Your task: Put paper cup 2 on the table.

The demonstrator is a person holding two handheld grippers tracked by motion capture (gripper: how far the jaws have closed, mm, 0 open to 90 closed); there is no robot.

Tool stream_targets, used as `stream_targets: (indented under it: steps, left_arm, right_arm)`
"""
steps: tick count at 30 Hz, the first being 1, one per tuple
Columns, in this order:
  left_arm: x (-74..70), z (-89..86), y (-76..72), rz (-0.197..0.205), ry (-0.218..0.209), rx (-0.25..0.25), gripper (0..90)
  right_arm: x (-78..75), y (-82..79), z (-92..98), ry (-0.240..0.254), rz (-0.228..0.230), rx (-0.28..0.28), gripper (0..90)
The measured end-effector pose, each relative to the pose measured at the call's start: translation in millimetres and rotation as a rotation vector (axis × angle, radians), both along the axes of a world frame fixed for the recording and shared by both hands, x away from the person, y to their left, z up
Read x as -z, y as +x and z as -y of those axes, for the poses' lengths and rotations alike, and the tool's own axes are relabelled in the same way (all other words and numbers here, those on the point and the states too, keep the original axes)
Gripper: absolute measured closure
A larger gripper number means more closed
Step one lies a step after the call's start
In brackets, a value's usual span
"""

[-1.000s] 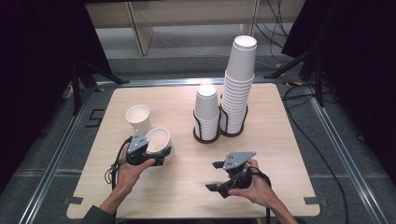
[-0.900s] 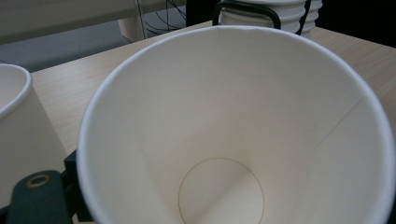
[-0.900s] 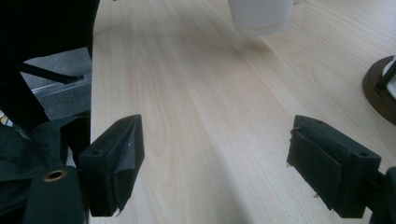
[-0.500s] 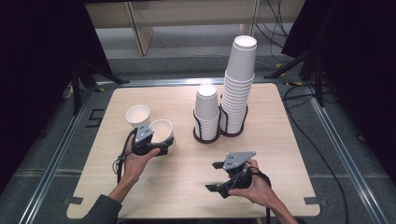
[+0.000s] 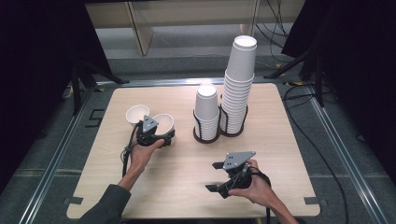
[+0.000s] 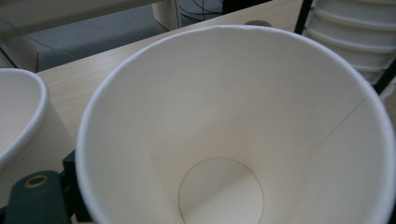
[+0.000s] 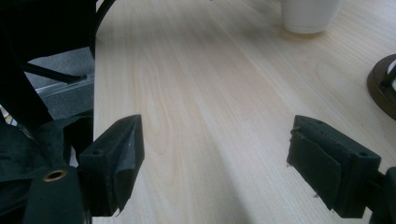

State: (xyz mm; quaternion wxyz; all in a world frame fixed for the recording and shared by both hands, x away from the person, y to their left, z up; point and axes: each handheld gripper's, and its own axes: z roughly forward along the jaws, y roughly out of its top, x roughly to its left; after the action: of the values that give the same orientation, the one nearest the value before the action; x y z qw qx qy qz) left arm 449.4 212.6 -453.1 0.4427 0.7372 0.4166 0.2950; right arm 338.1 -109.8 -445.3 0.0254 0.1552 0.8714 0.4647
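The left gripper [image 5: 156, 135] grips a paper cup [image 5: 163, 123] by its wall, mouth up, toward the table's [image 5: 289, 154] left edge; its jaws have just been opening slightly. A second cup [image 5: 137, 114] stands just beside it. The right gripper [image 5: 217, 177] rests near the front edge, jaws wide and empty.

Nothing readable is showing up anywhere; the paper cups [image 5: 163, 122] are staying plain white, no print or logo; the stacked cups [image 5: 238, 84] are carrying no label either; the table [image 5: 187, 186] is showing bare wood grain, no markings or numbers.
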Motion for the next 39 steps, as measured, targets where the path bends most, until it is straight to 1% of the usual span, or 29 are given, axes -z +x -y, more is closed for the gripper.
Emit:
stream_targets:
  steps: [1, 2, 3, 4, 5, 7, 8, 9, 10, 11, 12, 13, 15, 18, 22, 23, 24, 26, 28, 29, 31, 32, 33, 34, 35, 36, 37, 38, 39]
  left_arm:
    - [0.5, 0.2, 2.5, -0.002, -0.01, -0.005, 12.4]
    - [0.7, 0.5, 4.8, 0.001, -0.01, -0.009, 12.4]
    - [0.0, 0.9, 6.2, -0.006, 0.0, -0.017, 12.4]
    - [0.2, 1.4, 8.8, -0.004, -0.002, -0.015, 12.4]
    - [-0.5, 1.9, 10.5, -0.01, 0.006, -0.023, 12.4]
    - [-0.7, 3.0, 14.5, -0.009, 0.003, -0.034, 12.4]
    - [-1.2, 3.3, 16.2, -0.015, 0.01, -0.04, 12.3]
    - [-1.1, 3.9, 18.1, -0.012, 0.006, -0.046, 12.2]
    - [-1.4, 4.1, 19.2, -0.016, 0.012, -0.055, 12.2]
    - [-0.6, 4.5, 21.1, -0.017, 0.008, -0.059, 12.2]
    - [0.6, 5.0, 23.0, -0.015, 0.009, -0.062, 12.1]
    - [1.2, 5.6, 24.1, -0.019, 0.019, -0.067, 12.1]
    - [2.7, 6.9, 26.8, -0.021, 0.024, -0.074, 12.0]
    - [5.8, 8.8, 29.9, -0.021, 0.004, -0.088, 11.6]
    - [7.1, 11.5, 29.2, -0.018, 0.018, -0.099, 11.1]
    - [7.1, 12.5, 28.7, -0.02, 0.012, -0.1, 11.0]
    - [7.3, 12.8, 28.0, -0.019, 0.013, -0.1, 10.9]
    - [7.3, 13.2, 26.3, -0.019, 0.02, -0.099, 10.8]
    - [7.6, 13.8, 25.6, -0.029, 0.009, -0.097, 10.6]
    - [8.7, 14.3, 25.7, -0.031, 0.005, -0.092, 10.5]
    - [11.0, 15.1, 24.9, -0.033, 0.023, -0.095, 10.4]
    - [12.7, 15.3, 25.2, -0.03, 0.02, -0.09, 10.5]
    - [13.5, 15.4, 23.8, -0.035, 0.027, -0.099, 10.6]
    - [15.3, 14.9, 23.9, -0.028, 0.021, -0.09, 11.0]
    - [16.1, 14.6, 23.1, -0.032, 0.025, -0.094, 11.0]
    - [17.2, 14.5, 23.0, -0.03, 0.019, -0.09, 11.2]
    - [17.8, 14.5, 22.1, -0.032, 0.013, -0.091, 11.4]
    - [17.9, 14.5, 21.0, -0.032, 0.023, -0.091, 11.4]
    - [18.2, 14.7, 20.2, -0.031, 0.021, -0.086, 11.4]
  right_arm:
    - [0.1, 0.2, 0.0, 0.001, 0.002, -0.001, 19.2]
    - [0.1, 0.2, 0.0, 0.001, 0.001, -0.001, 19.2]
    - [0.0, 0.1, 0.1, 0.002, 0.0, -0.003, 19.2]
    - [0.1, 0.1, 0.1, 0.002, 0.001, -0.003, 19.2]
    - [0.1, 0.2, 0.1, 0.002, 0.0, -0.003, 19.2]
    - [0.4, 0.2, 0.1, 0.001, 0.0, -0.003, 19.2]
    - [0.6, -0.5, -0.2, 0.002, -0.015, -0.002, 19.2]
    - [0.8, -0.4, -0.4, 0.002, -0.014, -0.003, 19.2]
    - [0.9, -0.5, -0.5, 0.001, -0.014, -0.003, 19.2]
    - [1.0, -0.3, -0.6, -0.004, 0.002, -0.002, 19.2]
    - [1.3, -0.4, -0.9, -0.007, 0.003, -0.003, 19.2]
    - [1.6, -1.0, -1.2, -0.008, -0.01, -0.005, 19.2]
    - [1.8, -1.4, -1.7, -0.009, -0.014, -0.008, 19.2]
    - [1.7, -1.2, -1.7, -0.006, -0.004, -0.011, 19.2]
    - [1.6, -1.1, -1.3, -0.008, -0.005, -0.013, 19.3]
    - [1.6, -1.7, -1.4, -0.007, -0.013, -0.012, 19.3]
    - [1.6, -1.1, -1.2, -0.006, -0.005, -0.017, 19.3]
    - [1.7, -1.2, -1.1, -0.005, -0.012, -0.014, 19.3]
    - [1.6, -1.2, -1.0, -0.004, -0.013, -0.015, 19.3]
    - [1.6, -1.3, -1.1, -0.005, -0.012, -0.015, 19.3]
    - [1.6, -1.6, -1.4, -0.006, -0.013, -0.016, 19.3]
    - [1.4, -1.5, -1.4, -0.007, -0.005, -0.017, 19.4]
    - [1.4, -1.4, -1.4, -0.007, -0.002, -0.018, 19.4]
    - [1.3, -1.4, -1.3, -0.007, -0.001, -0.019, 19.5]
    - [1.4, -1.5, -1.2, -0.007, -0.002, -0.017, 19.4]
    - [1.4, -1.4, -1.1, -0.007, -0.002, -0.017, 19.5]
    - [1.5, -1.7, -1.2, -0.005, -0.013, -0.017, 19.5]
    - [1.5, -1.6, -1.2, -0.005, -0.013, -0.018, 19.5]
    - [1.5, -1.6, -1.2, -0.006, -0.012, -0.018, 19.5]
